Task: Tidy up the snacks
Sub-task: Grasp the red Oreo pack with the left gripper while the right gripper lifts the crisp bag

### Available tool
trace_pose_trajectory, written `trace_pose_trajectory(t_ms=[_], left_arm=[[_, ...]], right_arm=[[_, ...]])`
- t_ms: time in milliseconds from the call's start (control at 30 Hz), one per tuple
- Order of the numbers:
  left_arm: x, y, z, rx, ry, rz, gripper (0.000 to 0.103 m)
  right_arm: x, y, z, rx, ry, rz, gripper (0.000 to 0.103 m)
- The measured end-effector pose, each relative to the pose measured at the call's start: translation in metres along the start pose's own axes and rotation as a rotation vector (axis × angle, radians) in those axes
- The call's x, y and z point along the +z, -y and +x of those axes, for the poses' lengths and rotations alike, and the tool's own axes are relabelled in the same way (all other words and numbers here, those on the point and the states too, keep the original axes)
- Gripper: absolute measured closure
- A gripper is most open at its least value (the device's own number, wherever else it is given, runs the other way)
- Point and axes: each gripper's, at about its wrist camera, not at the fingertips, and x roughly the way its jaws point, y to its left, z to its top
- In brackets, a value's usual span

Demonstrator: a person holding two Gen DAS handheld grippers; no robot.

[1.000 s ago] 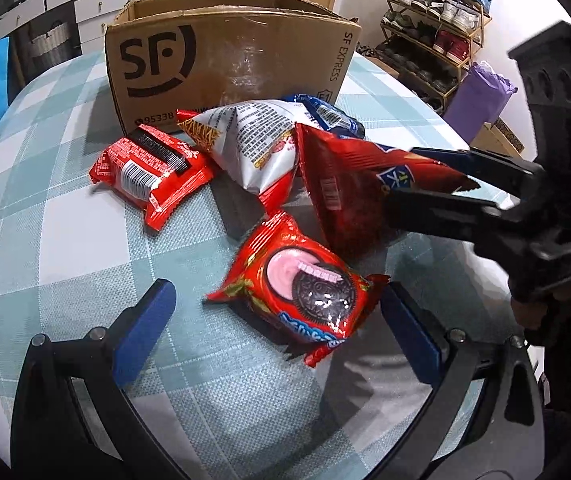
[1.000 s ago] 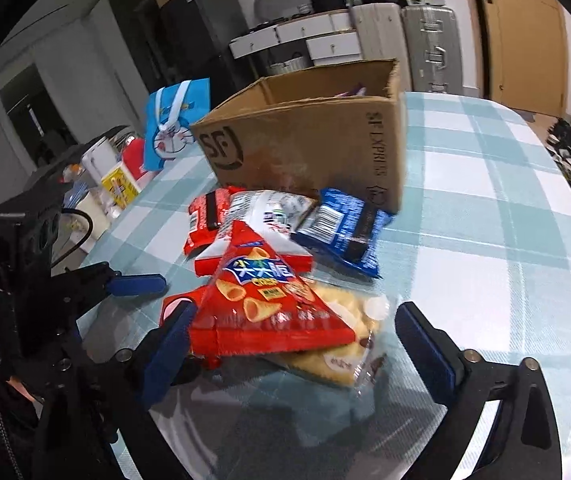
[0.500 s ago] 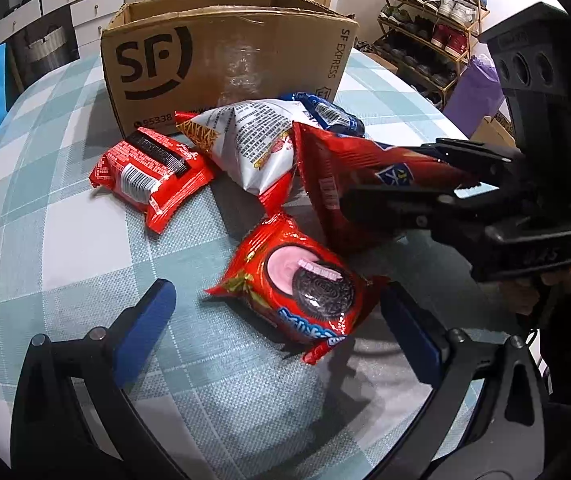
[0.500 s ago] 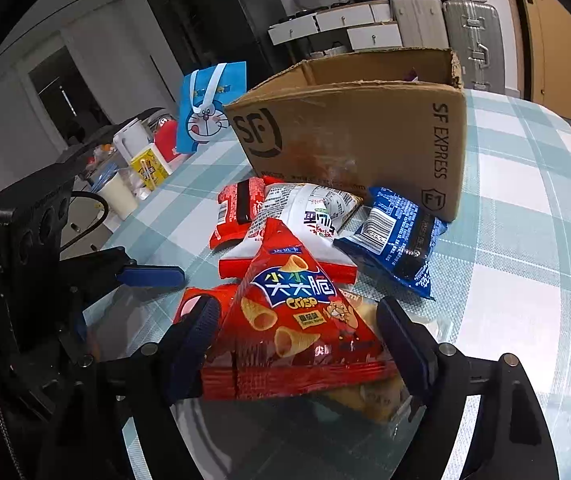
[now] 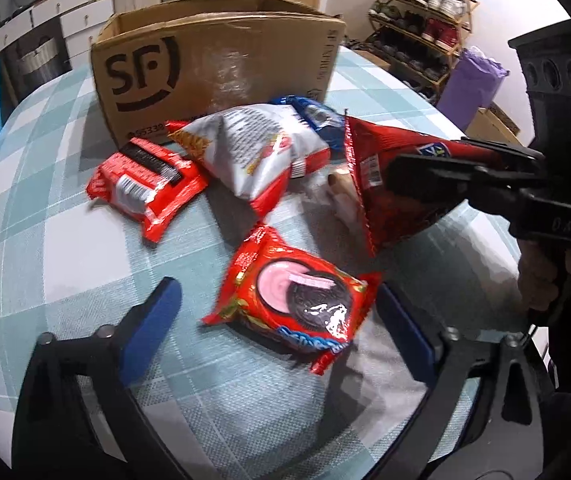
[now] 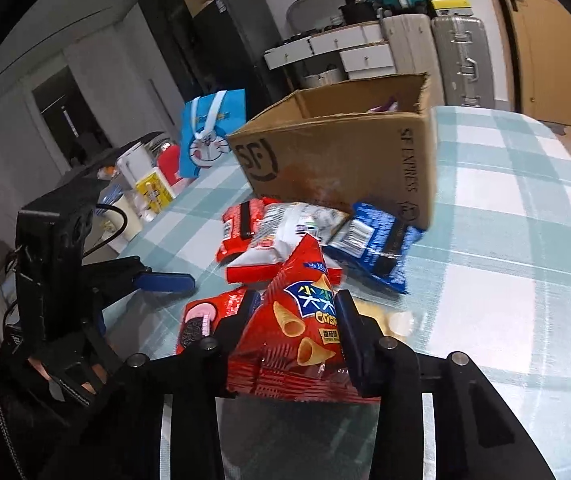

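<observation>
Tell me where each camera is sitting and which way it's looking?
Left wrist: rides on the left gripper, low over the table, looking at the red cookie pack and cardboard box; its own two open fingers show, plus the right gripper squeezing the red crisp bag.
Right wrist: rides on the right gripper, facing the box; its fingers pinch the crisp bag, and the left gripper shows.
Both share: box, crisp bag, cookie pack, blue pack, table.
</observation>
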Motion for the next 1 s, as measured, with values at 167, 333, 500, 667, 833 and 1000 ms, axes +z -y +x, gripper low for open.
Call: trace_pose_trajectory(t_ms=[167,333,500,667,833,1000], left_arm=[[0.0,0.004,-0.006,-0.054,0.029,0.027,0.051],[-0.002,0.001,-0.011,-0.061,0.041,0.01,0.058],[-0.003,-0.003,-0.019,-0.069,0.064,-0.015,0.059],[0.0,-0.007,-0.028,-0.069,0.089,-0.036,0.059],[0.002,-0.009,-0.043,-0.079,0.126,-0.058,0.059],[0.006,-0.011,-0.061,-0.085,0.17,-0.066,0.059]], right_arm=[[-0.003,0.001,-0.006,-0.003,0.015,0.008,0.066],[-0.004,0.001,-0.009,-0.003,0.032,0.013,0.066],[-0.004,-0.001,-0.015,-0.001,0.055,0.009,0.066],[-0.003,-0.001,-0.022,-0.004,0.074,0.014,0.066],[-0.002,0.0,-0.032,-0.012,0.103,0.027,0.066],[0.002,0.0,-0.041,-0.021,0.133,0.035,0.066]])
